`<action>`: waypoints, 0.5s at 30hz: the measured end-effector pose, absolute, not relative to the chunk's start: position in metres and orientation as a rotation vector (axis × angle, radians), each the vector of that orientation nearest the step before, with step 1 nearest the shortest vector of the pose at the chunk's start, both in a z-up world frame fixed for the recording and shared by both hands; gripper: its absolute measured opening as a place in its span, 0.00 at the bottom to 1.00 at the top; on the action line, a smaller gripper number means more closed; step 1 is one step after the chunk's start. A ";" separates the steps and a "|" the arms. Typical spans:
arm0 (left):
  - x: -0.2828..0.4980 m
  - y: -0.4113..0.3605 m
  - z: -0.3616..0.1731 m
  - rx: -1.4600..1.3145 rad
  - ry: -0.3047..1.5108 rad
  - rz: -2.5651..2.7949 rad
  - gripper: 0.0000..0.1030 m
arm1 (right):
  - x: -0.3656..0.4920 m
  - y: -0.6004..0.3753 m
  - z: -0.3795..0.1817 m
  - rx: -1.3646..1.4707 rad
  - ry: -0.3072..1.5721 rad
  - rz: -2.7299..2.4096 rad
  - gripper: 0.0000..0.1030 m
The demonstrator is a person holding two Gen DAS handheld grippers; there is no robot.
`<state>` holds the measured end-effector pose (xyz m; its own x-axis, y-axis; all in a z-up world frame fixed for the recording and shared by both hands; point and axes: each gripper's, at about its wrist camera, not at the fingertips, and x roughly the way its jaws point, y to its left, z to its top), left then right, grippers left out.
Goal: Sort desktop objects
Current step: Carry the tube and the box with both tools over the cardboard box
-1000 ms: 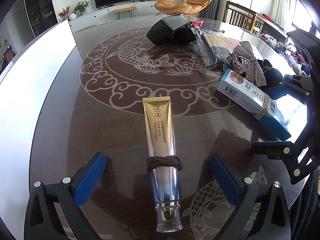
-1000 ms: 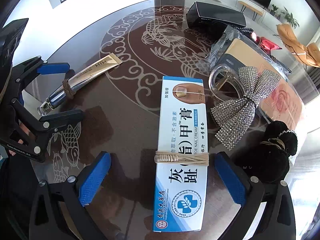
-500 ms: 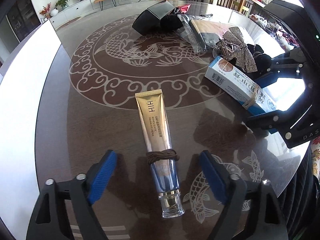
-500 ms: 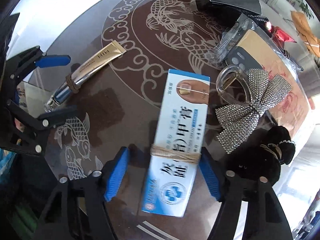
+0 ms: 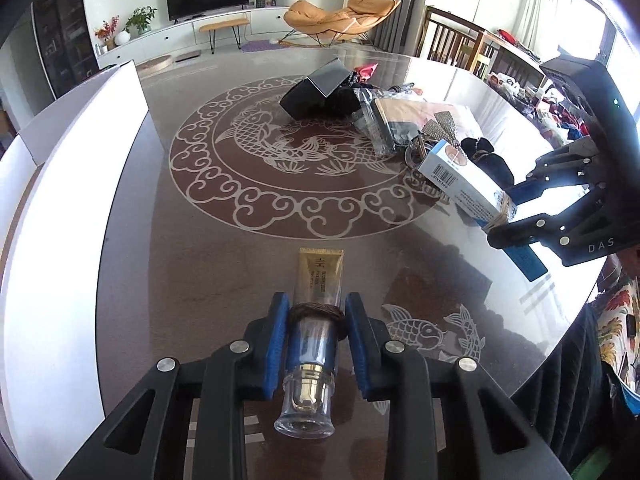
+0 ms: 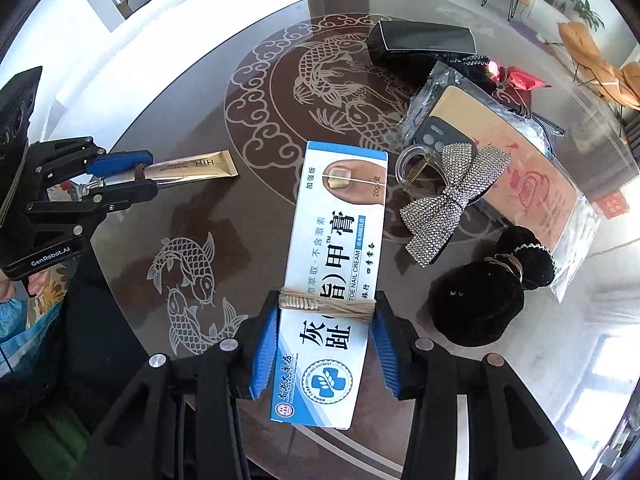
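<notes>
Left gripper (image 5: 317, 332): pads clamped on gold cream tube (image 5: 320, 280), above table (image 5: 200, 260) at 6 o'clock. Right gripper (image 6: 326, 340): jaws closing, pinching nail-cream box (image 6: 340, 240). Clear bag (image 6: 520, 152) at 2 o'clock, apparently holding a phone case.

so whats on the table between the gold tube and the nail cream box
Nothing. In the right wrist view, only bare patterned glass table lies between the gold tube and the nail cream box.
</notes>
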<state>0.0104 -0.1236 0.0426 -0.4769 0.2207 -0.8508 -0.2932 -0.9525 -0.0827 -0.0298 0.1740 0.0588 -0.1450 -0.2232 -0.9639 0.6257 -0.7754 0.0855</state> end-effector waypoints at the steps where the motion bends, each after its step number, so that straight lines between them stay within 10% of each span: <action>1: 0.013 -0.127 0.046 -1.390 0.091 2.474 0.28 | -0.030 0.173 0.060 1.558 0.451 -1.972 0.43; 15: 0.039 -0.179 0.100 -1.218 -0.130 2.588 0.28 | -0.031 0.149 0.082 1.459 0.382 -1.995 0.43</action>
